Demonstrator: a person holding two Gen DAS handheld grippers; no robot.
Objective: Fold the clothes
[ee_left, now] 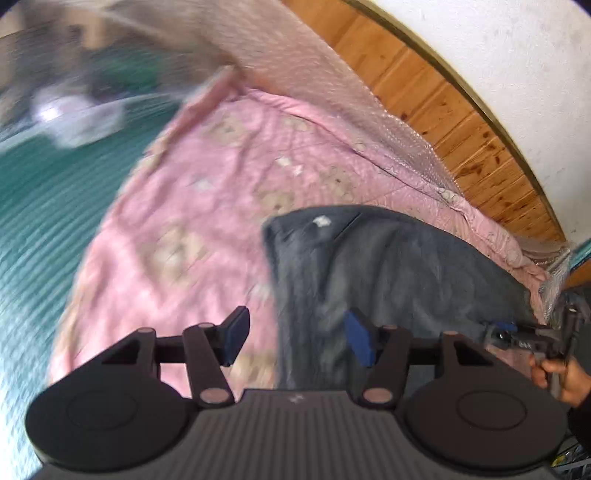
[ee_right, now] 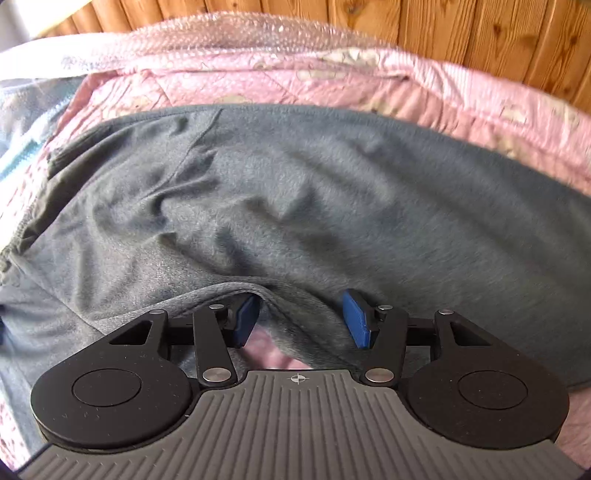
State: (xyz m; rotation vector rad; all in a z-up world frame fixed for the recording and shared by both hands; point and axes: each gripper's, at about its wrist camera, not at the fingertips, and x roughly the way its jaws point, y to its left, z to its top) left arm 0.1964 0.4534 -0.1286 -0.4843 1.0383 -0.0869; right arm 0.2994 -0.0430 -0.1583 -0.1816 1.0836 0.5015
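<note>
While our right gripper point(ee_right: 301, 321) sits spread astride the near hem of the grey garment point(ee_right: 295, 192) on the pink quilt point(ee_right: 461, 99) (left gripper point(ee_left: 293, 338) also spread, hovering above it), we risk pinching quilt too.

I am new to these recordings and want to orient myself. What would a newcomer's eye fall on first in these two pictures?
First comes the grey garment, spread wrinkled over the pink quilt, which covers the bed in front of a wooden wall. Next, the right gripper sits open at the garment's near edge, where a fold of cloth rises between its blue pads. The left gripper hangs open at the garment's left edge, holding nothing.
</note>
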